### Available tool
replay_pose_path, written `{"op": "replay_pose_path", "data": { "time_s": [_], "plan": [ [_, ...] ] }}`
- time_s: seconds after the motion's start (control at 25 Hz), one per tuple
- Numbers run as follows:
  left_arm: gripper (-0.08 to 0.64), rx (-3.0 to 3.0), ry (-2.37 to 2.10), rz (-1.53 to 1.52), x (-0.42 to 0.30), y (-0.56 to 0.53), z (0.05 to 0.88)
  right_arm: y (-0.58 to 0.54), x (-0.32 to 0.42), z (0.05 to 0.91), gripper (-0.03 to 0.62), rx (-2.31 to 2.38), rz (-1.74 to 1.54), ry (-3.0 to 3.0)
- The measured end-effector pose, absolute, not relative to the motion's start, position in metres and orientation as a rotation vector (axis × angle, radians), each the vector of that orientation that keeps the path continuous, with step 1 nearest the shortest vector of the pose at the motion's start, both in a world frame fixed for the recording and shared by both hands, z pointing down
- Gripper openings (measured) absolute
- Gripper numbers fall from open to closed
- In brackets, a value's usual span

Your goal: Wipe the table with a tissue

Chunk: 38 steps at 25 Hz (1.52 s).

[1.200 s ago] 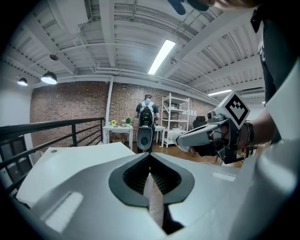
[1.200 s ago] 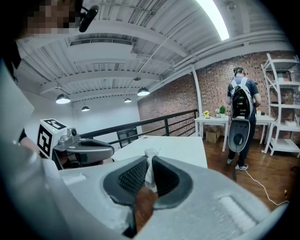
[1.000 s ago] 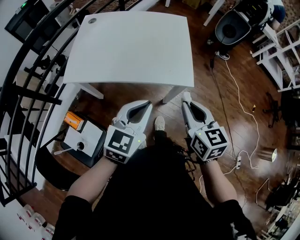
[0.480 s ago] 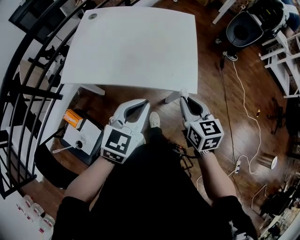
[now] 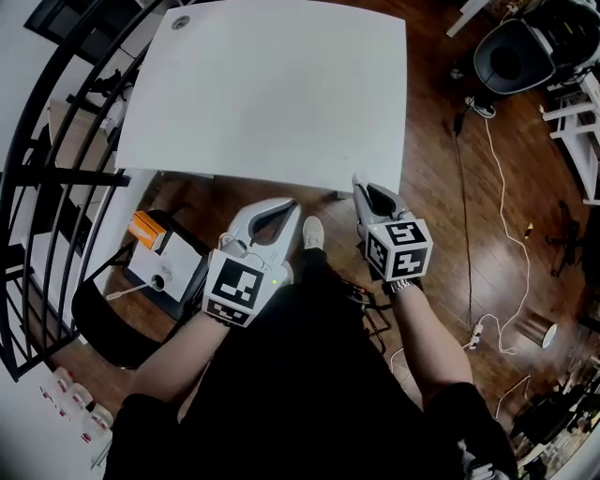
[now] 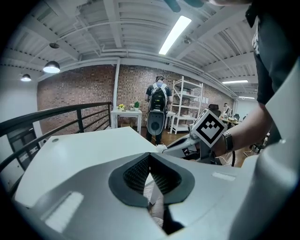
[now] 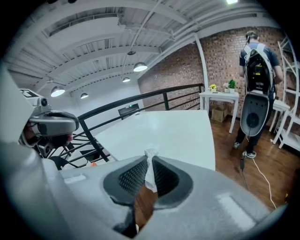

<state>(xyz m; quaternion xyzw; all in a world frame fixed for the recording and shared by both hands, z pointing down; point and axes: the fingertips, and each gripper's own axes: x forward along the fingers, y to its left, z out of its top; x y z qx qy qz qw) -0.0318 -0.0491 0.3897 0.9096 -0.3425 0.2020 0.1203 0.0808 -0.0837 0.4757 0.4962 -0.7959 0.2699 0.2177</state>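
Dark wooden floorboards (image 5: 441, 187) are running under a white rectangular table (image 5: 281, 94), and every place below is given from that table. Black metal railing (image 5: 56, 141) is curving along its left side. A small grey round disc (image 5: 178, 21) is lying on its far left corner.

The person is standing at the table's near edge, holding both tools just short of it. The left gripper (image 5: 291, 204) is pointing at the near edge, its ribbed jaws pressed together at the tips with nothing between them. The right gripper (image 5: 360, 182) is reaching to the table's near right corner. Its jaws are clamping a crumpled white paper tissue (image 7: 150, 173), a tuft of which is sticking up past the tips. The tissue is hanging over the floor just beside the tabletop, not touching it.

Below the table's near left corner, a white box-shaped case (image 5: 169, 267) is sitting on a black seat (image 5: 103, 323), with an orange packet (image 5: 148, 230) lying against the case's far end. What is inside the case cannot be made out. Off the table's far right corner, a black tub-shaped seat (image 5: 511, 56) is standing on the floor, its hollow too dark to read. A white cable (image 5: 497, 187) is trailing across the boards to the table's right.

Beyond the table's far end, a person wearing a backpack (image 7: 255, 61) is standing by a brick wall (image 7: 220, 56).
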Motion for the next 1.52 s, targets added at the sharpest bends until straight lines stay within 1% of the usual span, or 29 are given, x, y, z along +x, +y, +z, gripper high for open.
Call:
{"op": "replay_pose_path", "data": {
  "time_s": [0.72, 1.12, 1.52],
  "plan": [
    [0.012, 2.542, -1.001, 0.674, -0.017, -0.093, 0.428, -0.136, 0.087, 0.560, 0.017, 1.246, 0.900, -2.039],
    [0.012, 2.498, -1.028, 0.675, -0.019, -0.108, 0.436, -0.144, 0.087, 0.585, 0.017, 1.170, 0.933, -1.950],
    [0.012, 2.487, -1.029, 0.669, -0.021, -0.120, 0.440, -0.152, 0.073, 0.587, 0.017, 1.113, 0.894, -1.947]
  ]
}}
